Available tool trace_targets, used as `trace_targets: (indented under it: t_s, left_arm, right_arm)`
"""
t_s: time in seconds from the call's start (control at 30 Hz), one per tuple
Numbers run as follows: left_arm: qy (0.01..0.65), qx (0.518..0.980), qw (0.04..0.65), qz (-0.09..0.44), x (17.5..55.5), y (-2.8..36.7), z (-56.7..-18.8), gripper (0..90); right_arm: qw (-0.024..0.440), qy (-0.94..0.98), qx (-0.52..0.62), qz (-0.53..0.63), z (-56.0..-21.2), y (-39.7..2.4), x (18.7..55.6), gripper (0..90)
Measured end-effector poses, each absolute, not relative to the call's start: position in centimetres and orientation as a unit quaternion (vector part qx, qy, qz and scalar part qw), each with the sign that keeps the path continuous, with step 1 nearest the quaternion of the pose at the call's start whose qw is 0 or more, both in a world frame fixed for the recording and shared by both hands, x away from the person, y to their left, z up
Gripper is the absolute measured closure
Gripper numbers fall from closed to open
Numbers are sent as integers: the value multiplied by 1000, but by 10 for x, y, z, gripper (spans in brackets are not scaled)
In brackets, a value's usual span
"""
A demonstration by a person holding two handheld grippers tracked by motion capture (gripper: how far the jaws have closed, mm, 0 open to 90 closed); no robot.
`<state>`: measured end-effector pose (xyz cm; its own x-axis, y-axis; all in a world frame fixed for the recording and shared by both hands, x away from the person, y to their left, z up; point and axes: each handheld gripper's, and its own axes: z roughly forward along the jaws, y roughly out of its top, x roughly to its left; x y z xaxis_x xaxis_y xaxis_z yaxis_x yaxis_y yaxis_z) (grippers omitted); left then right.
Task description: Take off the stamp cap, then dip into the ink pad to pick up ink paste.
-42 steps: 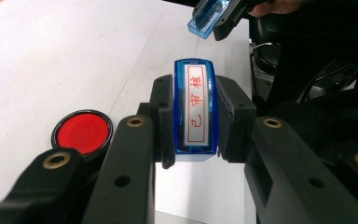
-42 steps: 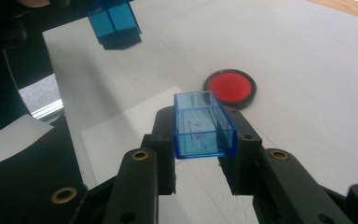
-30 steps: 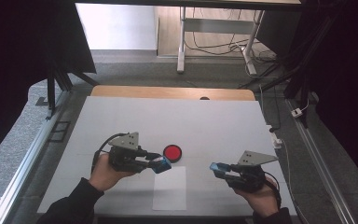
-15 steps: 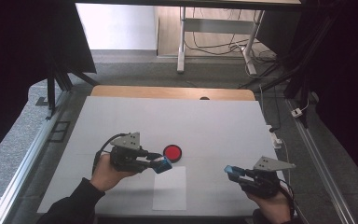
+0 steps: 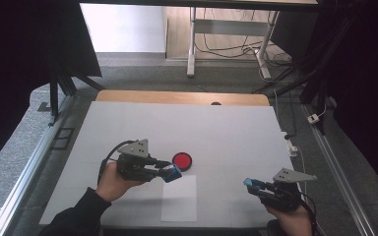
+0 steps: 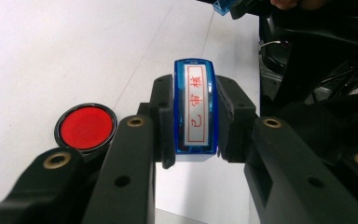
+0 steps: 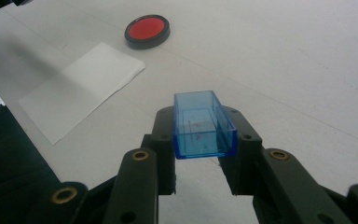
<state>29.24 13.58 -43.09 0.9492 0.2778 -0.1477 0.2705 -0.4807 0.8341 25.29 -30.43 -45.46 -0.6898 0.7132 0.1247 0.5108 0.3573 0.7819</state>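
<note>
My left gripper [image 5: 170, 172] is shut on a blue stamp [image 6: 196, 112], whose face with red characters points up at the camera in the left gripper view. It hovers just left of a round red ink pad [image 5: 182, 160] in a black rim. My right gripper [image 5: 250, 184] sits near the table's front right and is shut on the stamp's clear blue cap [image 7: 203, 126], hollow side up. A white sheet of paper [image 5: 178, 196] lies between the two grippers near the front edge. From the right gripper view, the ink pad [image 7: 147, 29] and paper [image 7: 81, 86] lie ahead to the left.
The white table top [image 5: 226, 132] ends in a wooden strip [image 5: 177, 97] at the back. Metal rails [image 5: 24, 172] run along both sides. Cables and a desk frame [image 5: 226, 29] stand on the floor beyond.
My right gripper has carried the cap to the right and toward the front edge, away from the left gripper. The left gripper and stamp stayed put.
</note>
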Motion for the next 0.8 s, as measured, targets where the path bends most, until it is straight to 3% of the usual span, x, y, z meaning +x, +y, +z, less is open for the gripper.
trace_targets:
  t_s: [0.8]
  left_arm:
    - [163,869,468,5,295,126,-437,706]
  right_arm:
    - [118,820,365,424,-455,-302,252,688]
